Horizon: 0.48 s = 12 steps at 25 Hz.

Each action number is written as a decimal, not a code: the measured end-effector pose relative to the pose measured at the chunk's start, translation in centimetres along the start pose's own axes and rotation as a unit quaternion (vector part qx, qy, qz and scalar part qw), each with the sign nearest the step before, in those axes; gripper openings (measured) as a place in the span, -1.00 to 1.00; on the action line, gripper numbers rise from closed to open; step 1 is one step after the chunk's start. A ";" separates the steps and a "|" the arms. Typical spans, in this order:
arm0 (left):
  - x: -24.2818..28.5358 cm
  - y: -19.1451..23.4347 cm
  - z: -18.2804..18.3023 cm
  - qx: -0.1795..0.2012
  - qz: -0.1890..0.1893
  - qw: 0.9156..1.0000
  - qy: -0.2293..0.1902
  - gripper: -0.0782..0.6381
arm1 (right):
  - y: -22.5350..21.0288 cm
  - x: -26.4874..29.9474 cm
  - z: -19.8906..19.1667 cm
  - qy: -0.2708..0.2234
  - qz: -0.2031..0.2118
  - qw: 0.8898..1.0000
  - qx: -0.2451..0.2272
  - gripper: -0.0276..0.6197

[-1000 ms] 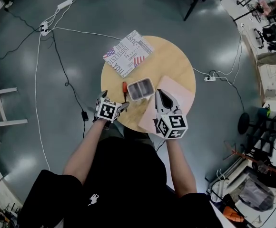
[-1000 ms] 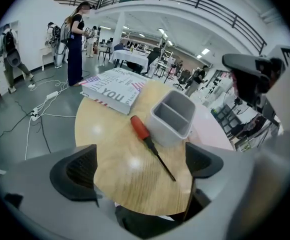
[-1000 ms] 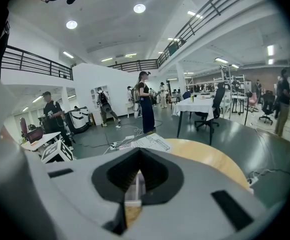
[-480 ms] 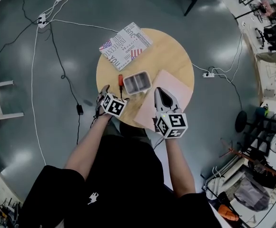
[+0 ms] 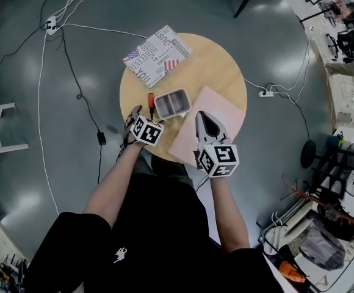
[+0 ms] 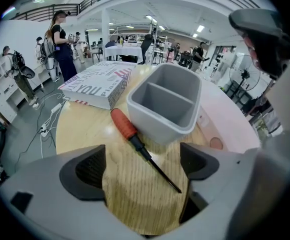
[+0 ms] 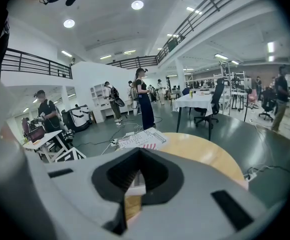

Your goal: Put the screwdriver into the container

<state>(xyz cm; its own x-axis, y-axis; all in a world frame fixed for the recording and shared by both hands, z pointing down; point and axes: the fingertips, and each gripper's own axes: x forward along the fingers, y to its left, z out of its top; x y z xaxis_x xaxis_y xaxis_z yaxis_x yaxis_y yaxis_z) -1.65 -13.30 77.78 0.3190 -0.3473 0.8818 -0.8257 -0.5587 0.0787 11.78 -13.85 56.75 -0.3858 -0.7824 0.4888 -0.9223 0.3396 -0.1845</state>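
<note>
A screwdriver with a red handle and thin black shaft lies flat on the round wooden table, just left of the grey two-compartment container. My left gripper points steeply down over the shaft's near end. It is open, and its jaws have just been closing a little. The shaft tip lies between the pads, and neither pad touches it. My right gripper hovers over the pink mat, jaws shut with nothing in them.
A printed book lies at the table's far left edge. The pink mat overhangs the near right rim. Cables and power strips trail over the grey floor. People stand far off in the hall.
My left gripper has moved in toward the screwdriver and lower over the table, rolling slightly. The right gripper has stayed where it was.
</note>
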 end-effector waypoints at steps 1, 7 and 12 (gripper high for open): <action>0.0 0.0 -0.1 0.002 0.001 1.000 0.002 0.50 | 0.0 -0.1 -0.1 0.001 0.000 1.000 0.001 -0.91; -0.2 0.4 -0.5 0.003 0.018 1.000 0.000 0.13 | -0.3 -0.3 -0.3 0.002 -0.004 1.000 0.002 -0.91; -0.4 0.4 -0.1 0.004 0.031 0.999 -0.008 -0.14 | -0.2 -0.4 -0.3 0.003 -0.006 1.000 0.003 -0.91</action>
<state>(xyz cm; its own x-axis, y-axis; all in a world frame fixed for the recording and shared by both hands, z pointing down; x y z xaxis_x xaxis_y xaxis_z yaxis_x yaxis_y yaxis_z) -2.19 -13.27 77.50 0.2739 -0.3936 0.8775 -0.8405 -0.5415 0.0195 12.16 -13.39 56.87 -0.3745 -0.7835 0.4960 -0.9270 0.3273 -0.1829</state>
